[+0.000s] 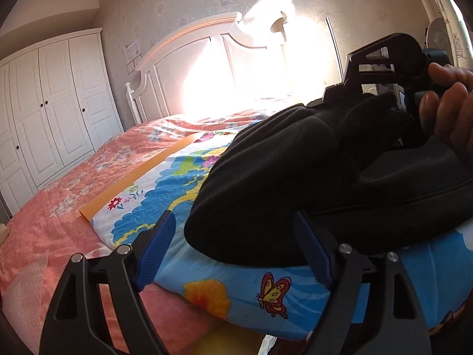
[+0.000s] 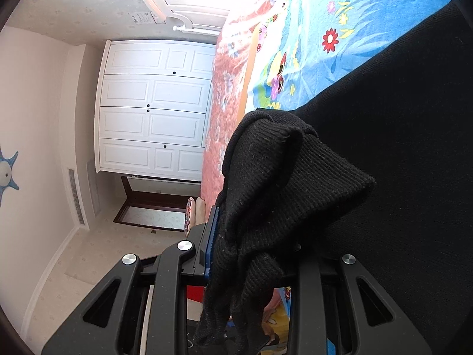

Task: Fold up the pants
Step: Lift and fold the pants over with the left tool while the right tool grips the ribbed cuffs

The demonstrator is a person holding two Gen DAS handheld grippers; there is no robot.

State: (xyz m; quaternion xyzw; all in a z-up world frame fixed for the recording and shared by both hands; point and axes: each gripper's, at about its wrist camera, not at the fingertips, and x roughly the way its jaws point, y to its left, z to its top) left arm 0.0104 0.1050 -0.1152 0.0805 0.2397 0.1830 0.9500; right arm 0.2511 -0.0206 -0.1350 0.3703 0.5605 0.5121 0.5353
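Black pants (image 1: 266, 183) lie bunched on a blue cartoon-print sheet (image 1: 236, 284) on the bed. My left gripper (image 1: 235, 230) is open, its blue pads (image 1: 156, 245) standing either side of the near fold of the pants without pressing it. At the right, a hand (image 1: 443, 106) holds my right gripper (image 1: 369, 97), whose tips are buried in the cloth. In the right wrist view, my right gripper (image 2: 251, 236) is shut on a ribbed end of the pants (image 2: 280, 177). One blue pad (image 2: 211, 236) shows and cloth hides the other. The view is rolled sideways.
A salmon floral bedspread (image 1: 74, 201) lies under the sheet, which has an orange border (image 1: 133, 177). A white headboard (image 1: 192, 59) in bright sunlight stands at the far end. White wardrobe doors (image 1: 50, 103) fill the left wall. A doorway (image 2: 153, 207) opens beyond the bed's foot.
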